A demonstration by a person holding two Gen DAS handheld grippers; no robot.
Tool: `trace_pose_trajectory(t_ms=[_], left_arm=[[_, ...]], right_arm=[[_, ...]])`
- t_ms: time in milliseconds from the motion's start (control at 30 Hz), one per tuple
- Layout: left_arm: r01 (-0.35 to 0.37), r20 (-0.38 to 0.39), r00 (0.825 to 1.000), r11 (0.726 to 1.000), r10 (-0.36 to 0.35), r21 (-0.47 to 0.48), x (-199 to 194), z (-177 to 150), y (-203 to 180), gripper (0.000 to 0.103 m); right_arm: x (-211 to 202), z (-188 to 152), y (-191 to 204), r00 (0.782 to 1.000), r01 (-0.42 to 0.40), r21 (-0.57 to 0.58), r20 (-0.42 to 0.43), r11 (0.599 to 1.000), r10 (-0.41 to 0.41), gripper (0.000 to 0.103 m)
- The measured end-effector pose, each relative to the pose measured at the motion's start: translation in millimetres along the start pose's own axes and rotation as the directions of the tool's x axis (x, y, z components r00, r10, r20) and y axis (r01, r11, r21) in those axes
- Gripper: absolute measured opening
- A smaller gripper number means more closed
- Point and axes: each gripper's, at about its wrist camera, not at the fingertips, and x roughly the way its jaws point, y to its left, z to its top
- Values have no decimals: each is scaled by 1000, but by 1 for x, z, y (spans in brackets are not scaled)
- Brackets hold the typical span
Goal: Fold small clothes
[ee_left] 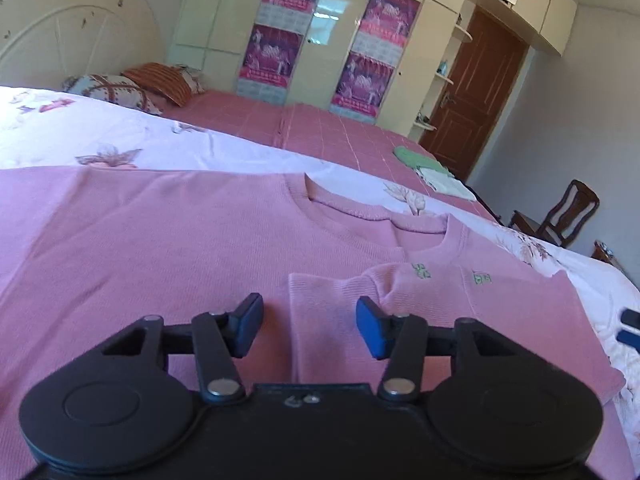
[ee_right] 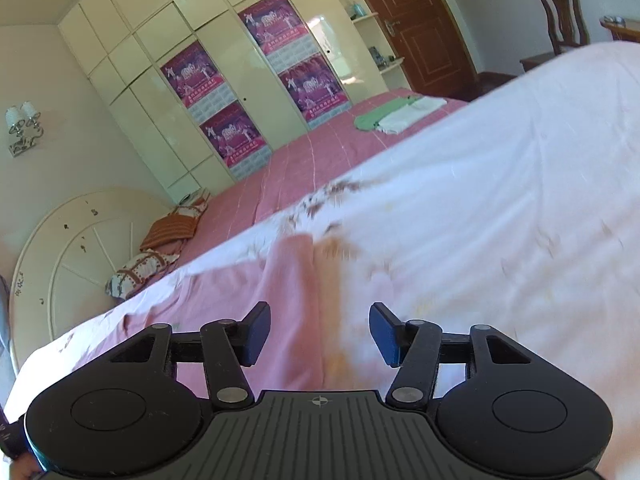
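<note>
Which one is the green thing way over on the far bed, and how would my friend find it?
Look past the white flowered sheet to the pink checked bedspread in front of the wardrobe with purple posters. Near that bed's end by the brown door lies the folded green cloth. It touches a folded white cloth, and it is the only green item on the bed.

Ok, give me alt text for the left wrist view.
A pink sweater lies flat on a floral white bedsheet, one sleeve folded across its front. The open left gripper hovers over that sleeve, holding nothing. Behind are a cream wardrobe with posters and a brown door.
</note>
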Motion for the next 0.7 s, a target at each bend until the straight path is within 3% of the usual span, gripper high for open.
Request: trace_pose_trajectory(t_ms=[67, 100, 167, 233, 300, 433, 533, 600, 633, 700], left_arm=[[4, -16, 1000, 999, -3, 32, 7, 3, -7, 37], [13, -24, 1000, 999, -12, 48, 9, 3, -10, 8], [15, 0, 1000, 996, -15, 89, 8, 2, -18, 6], [15, 115, 993, 995, -26, 98, -11, 0, -24, 6], [-9, 180, 984, 996, -7, 91, -27, -1, -24, 6], [-51, 84, 995, 996, 45, 73, -7, -12, -17, 6], [-61, 128, 990, 996, 53, 62, -12, -7, -17, 6], [-75, 183, 981, 995, 61, 69, -23, -7, -19, 7], [-95, 180, 980, 992, 78, 88, -24, -8, -20, 7], [-109, 77, 992, 990, 102, 86, -9, -11, -16, 7]], right_arm=[[26, 14, -3, 1000, -8, 5, -21, 1000, 8, 39], [39, 19, -5, 999, -12, 14, -39, 1000, 13, 37], [63, 24, -7, 998, -10, 21, -68, 1000, 11, 37], [79, 25, -9, 995, -13, 20, -96, 1000, 15, 27], [83, 25, -6, 995, -19, 11, -98, 1000, 20, 25], [90, 23, -2, 993, -26, -38, -117, 999, 22, 26], [101, 23, -4, 990, -29, -65, -139, 997, 20, 25], [102, 23, 3, 990, 32, -154, -128, 988, -52, 0], [96, 24, 6, 994, 35, -167, -97, 985, -51, 0], [92, 25, 9, 996, 67, -216, -42, 974, -78, 0]])
